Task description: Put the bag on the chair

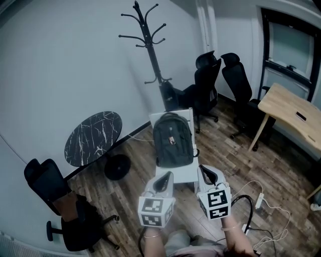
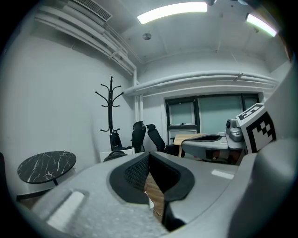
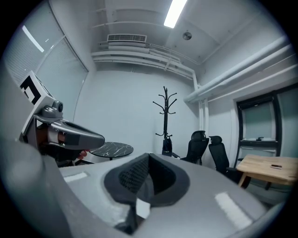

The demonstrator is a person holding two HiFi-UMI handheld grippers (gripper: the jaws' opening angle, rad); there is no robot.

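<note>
Sitting upright on white chair [image 1: 183, 173], against its backrest: dark bag [image 1: 173, 139]. Left gripper [image 1: 163, 180] at bag's 6 o'clock, jaws together, empty. Right gripper [image 1: 207, 175] at 5 o'clock, jaws together, empty. Marble table [image 1: 93, 138] at 9 o'clock, coat rack [image 1: 149, 45] at 12.

White walls [image 1: 60, 60], wood floor [image 1: 281, 170]. Coat rack [image 1: 145, 40] at far wall; marble rnd table [image 1: 93, 138] left; 2 blk office chairs [image 1: 235, 75] + wood desk [image 1: 293, 108] right; ceiling strip lights [image 2: 172, 11].

The bag [image 1: 173, 138] sits on the chair [image 1: 183, 172], round table [image 1: 93, 137] to its left, coat stand [image 1: 150, 47] behind.
</note>
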